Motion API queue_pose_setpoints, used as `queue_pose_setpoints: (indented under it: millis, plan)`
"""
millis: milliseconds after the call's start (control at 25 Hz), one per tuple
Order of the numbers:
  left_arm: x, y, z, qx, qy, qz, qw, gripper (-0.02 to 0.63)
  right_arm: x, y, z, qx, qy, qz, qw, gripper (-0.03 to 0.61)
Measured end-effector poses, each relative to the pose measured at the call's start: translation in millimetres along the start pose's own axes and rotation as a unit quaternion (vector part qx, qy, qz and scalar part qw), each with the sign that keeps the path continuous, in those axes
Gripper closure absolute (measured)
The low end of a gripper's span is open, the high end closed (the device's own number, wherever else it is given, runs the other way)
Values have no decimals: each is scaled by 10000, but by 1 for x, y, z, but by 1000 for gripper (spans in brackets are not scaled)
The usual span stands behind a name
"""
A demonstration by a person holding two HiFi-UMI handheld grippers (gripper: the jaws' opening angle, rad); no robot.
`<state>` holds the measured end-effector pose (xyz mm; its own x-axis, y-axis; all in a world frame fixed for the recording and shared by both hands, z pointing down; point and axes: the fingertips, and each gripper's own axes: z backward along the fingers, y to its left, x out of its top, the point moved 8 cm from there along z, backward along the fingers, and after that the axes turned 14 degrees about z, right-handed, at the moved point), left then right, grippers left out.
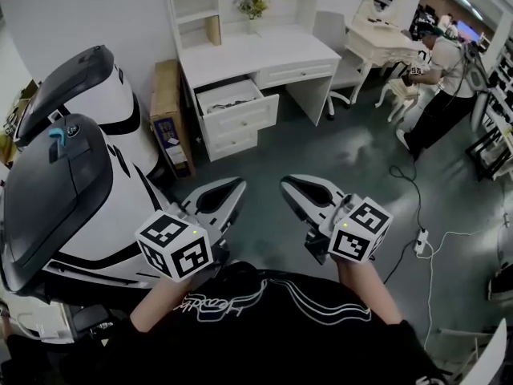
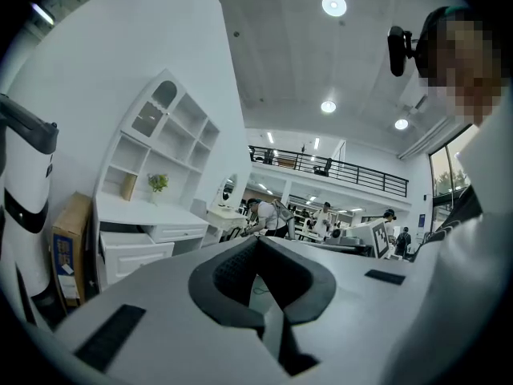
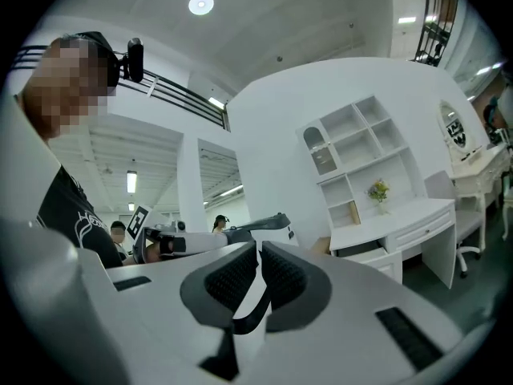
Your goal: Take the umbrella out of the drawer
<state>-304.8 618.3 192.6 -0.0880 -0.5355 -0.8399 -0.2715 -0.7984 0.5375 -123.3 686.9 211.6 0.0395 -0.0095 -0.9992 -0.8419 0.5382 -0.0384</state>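
A white desk (image 1: 256, 54) with a shelf unit stands across the floor, ahead of me. Its top left drawer (image 1: 234, 99) is pulled open, and something dark lies inside; I cannot tell whether it is the umbrella. My left gripper (image 1: 236, 188) and right gripper (image 1: 288, 184) are held level side by side, well short of the desk. Both have their jaws together with nothing between them. The left gripper (image 2: 258, 244) points toward the room with the desk (image 2: 148, 219) at its left. The right gripper (image 3: 258, 249) has the desk (image 3: 397, 219) at its right.
A large white and black machine (image 1: 72, 183) fills the left side. A cardboard box (image 1: 167, 115) leans beside the desk. A swivel chair (image 1: 338, 58), a white vanity table (image 1: 383, 38) and a person (image 1: 445, 74) are at the right. A cable and power strip (image 1: 420, 242) lie on the floor.
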Motion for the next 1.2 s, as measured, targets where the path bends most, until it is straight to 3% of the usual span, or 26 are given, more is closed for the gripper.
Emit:
queue_pose_setpoints:
  millis: [200,640,920,1200]
  plan:
    - [-2,14,-8,71,-21,102,9999,595,-12,-15,-3,-12,70,-114,9999,523]
    - [14,92,-54,245,-11,389,9989,595,-40,-85,-54,-2,235,-248,9994,523]
    - [62,184,-134,261,229,609,9975,595,-55,-185,-123,-108,394,-514,9978,523]
    - [132,302,-231,321,433,892,9946,595,-58,-316,-221,-274,475,-803,9953,523]
